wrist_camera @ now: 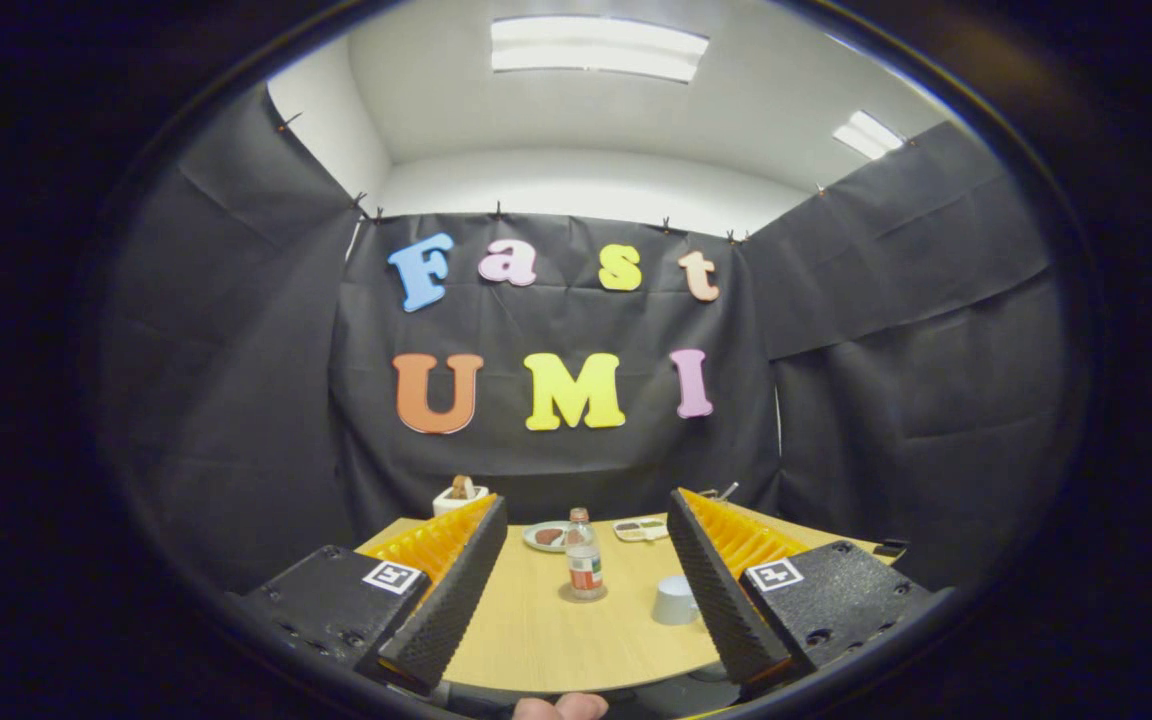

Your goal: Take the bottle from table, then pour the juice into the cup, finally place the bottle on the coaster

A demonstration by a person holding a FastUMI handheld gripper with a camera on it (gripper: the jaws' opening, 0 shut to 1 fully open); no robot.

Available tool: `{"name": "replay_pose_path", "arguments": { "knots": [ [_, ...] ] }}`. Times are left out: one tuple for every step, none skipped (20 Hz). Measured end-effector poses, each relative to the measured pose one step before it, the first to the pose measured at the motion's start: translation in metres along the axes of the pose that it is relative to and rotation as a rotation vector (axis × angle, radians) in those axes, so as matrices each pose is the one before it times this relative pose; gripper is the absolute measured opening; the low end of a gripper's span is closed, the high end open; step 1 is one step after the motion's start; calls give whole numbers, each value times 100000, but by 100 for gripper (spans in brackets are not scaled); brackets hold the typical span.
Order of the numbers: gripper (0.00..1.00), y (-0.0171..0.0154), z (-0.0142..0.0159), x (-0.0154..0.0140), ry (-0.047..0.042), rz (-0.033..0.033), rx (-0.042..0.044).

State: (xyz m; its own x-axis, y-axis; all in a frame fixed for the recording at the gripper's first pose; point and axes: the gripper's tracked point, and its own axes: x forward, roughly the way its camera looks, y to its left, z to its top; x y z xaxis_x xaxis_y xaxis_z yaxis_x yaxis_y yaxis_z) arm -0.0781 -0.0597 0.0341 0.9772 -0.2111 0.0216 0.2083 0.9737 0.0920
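The gripper [586, 560] is wide open, its 2 fingers [446, 590] splayed with nothing between them but bare table [536, 640]. Ahead, between the fingers, the bottle [584, 555] stands upright on what may be a coaster [582, 596]; it is clear, capped, with a red label. A pale cup [676, 600] sits near the right finger. Beyond, a plate [548, 537] holds dark food beside a small tray [641, 529].
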Motion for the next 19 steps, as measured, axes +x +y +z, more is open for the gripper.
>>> {"name": "replay_pose_path", "arguments": {
  "knots": [
    [100, 7, 62, -62, -260, 443, 474],
    [100, 65, -89, 91, -139, 304, 51],
    [100, 124, 68, 80, -207, 187, -378],
    [100, 13, -125, 129, 226, 138, -265],
    [100, 114, -29, 86, -119, 674, 720],
    [100, 433, -112, 228, 19, 1295, 1483],
    [100, 313, -16, 80, 142, 1222, 941],
    [100, -103, -120, 140, 152, 307, 148],
    [100, -266, 2, -8, 313, -532, -414],
    [100, -218, -18, 60, 161, -371, -496],
    [100, -14, 64, -50, 123, 44, -55],
    [100, 152, 141, 99, -101, 124, -17],
    [100, 14, 96, 49, 204, -109, -250],
    [100, -204, -66, 54, 241, -350, -561],
    [100, -19, 107, 75, 40, 39, -390],
    [100, 313, 115, 134, 44, 844, 113],
    [100, 200, 109, 164, 46, 731, 551],
    [100, -115, 59, 28, 94, 305, 553],
    [100, -87, 191, 75, 27, 4, 45]
  ]
}}
